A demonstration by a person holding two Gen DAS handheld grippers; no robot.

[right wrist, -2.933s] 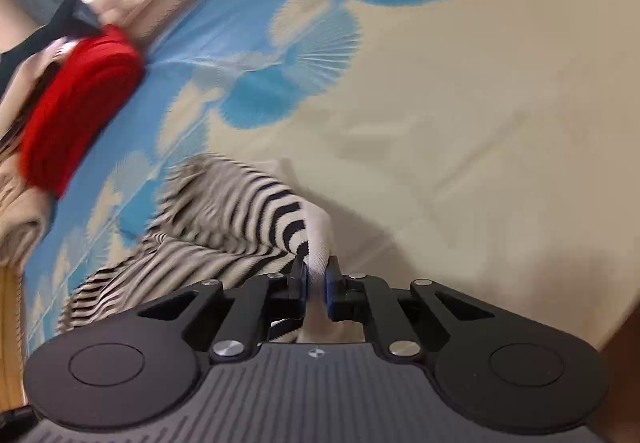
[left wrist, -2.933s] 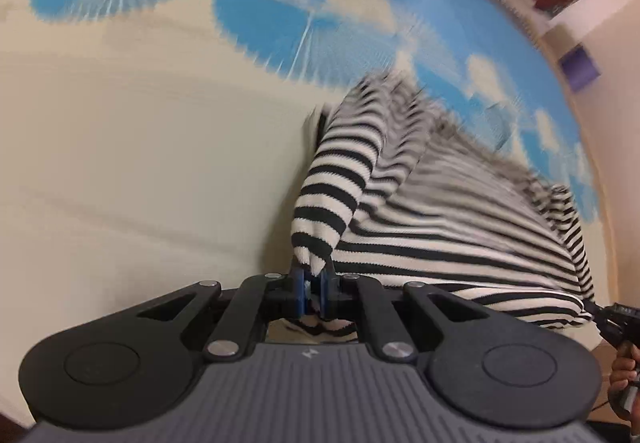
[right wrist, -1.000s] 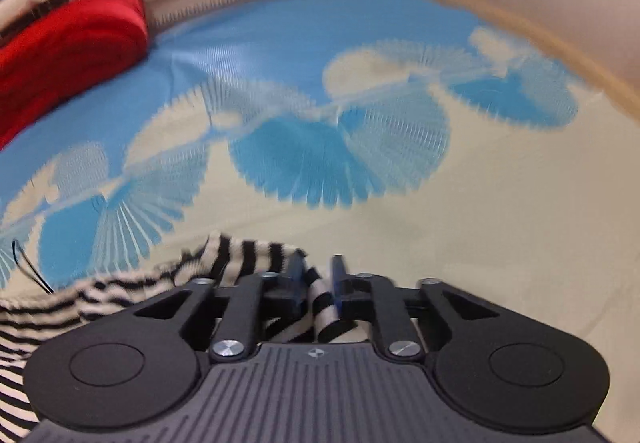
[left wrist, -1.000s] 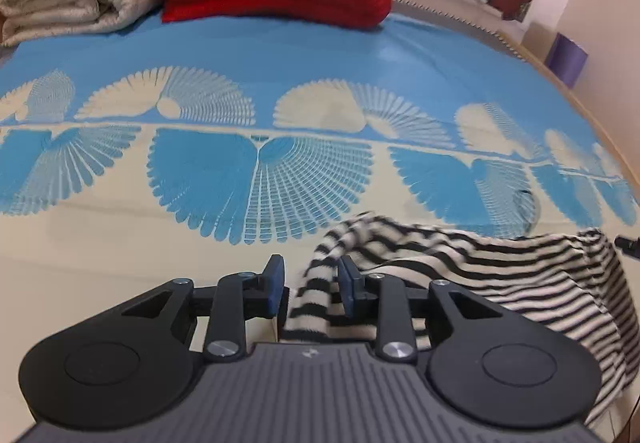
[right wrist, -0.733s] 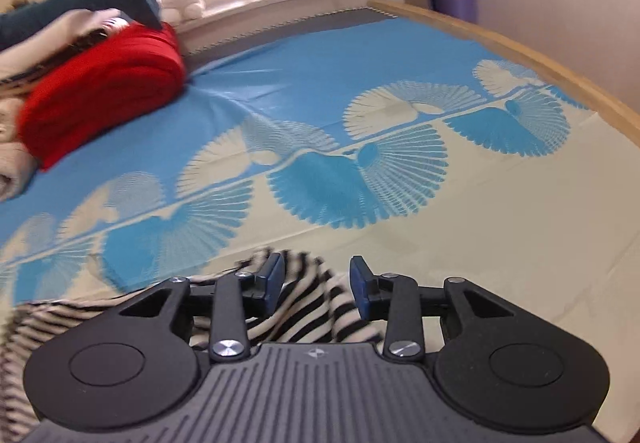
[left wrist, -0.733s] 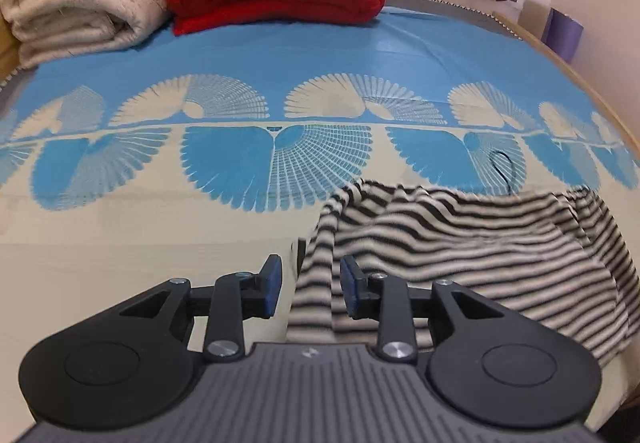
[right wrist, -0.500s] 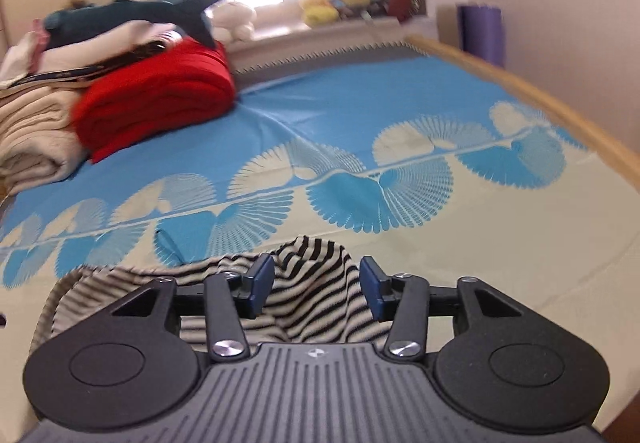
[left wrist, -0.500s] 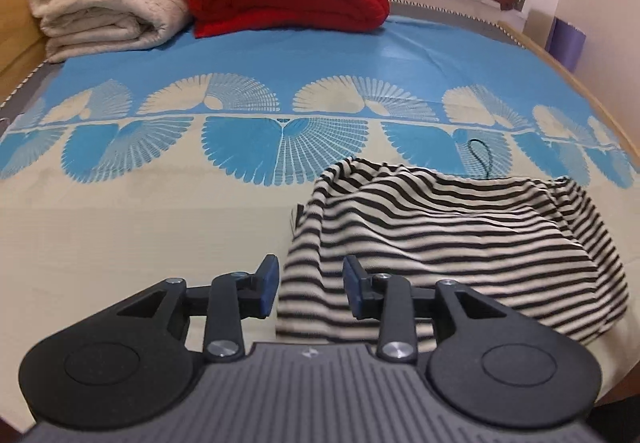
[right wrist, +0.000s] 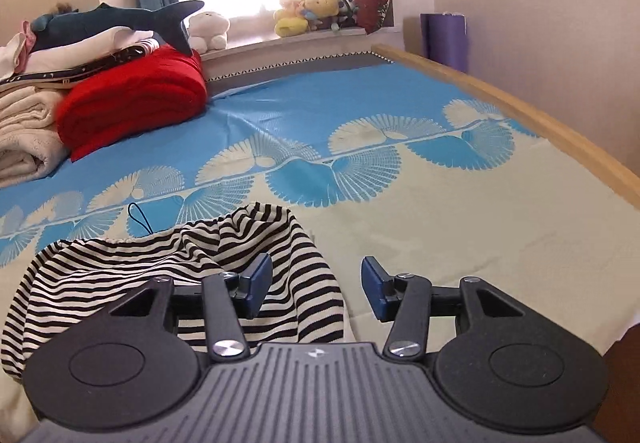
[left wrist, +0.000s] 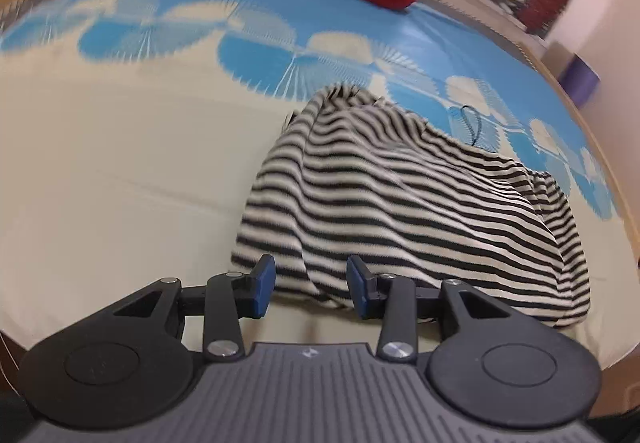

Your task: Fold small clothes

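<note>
Both claws stand partly open and hold nothing. The left claw (left wrist: 311,285) has just been opening; its blue pads (left wrist: 262,285) hang over the near edge of the striped garment (left wrist: 400,203) without pressing on it. The right claw (right wrist: 316,289) has also just been opening. Its left pad sits over the garment (right wrist: 224,255), its right pad over bare sheet, and neither grips the cloth.

The garment, black and cream stripes, lies folded in a loose heap on the bed (right wrist: 500,227), on the cream part of the sheet near the front edge. Its long axis runs across the bed, side to side in both views. In the left view one end rises to a narrow bunch toward the blue fan border. A thin dark cord loop (right wrist: 140,219) lies on the sheet just behind it.

Both claws tilt downward at the bed, the left more steeply.

At the bed's head are a red blanket (right wrist: 132,103), folded cream blankets (right wrist: 24,139) and a plush shark (right wrist: 120,19). No writing can be read; only a small emblem shows on each claw's grey body.
</note>
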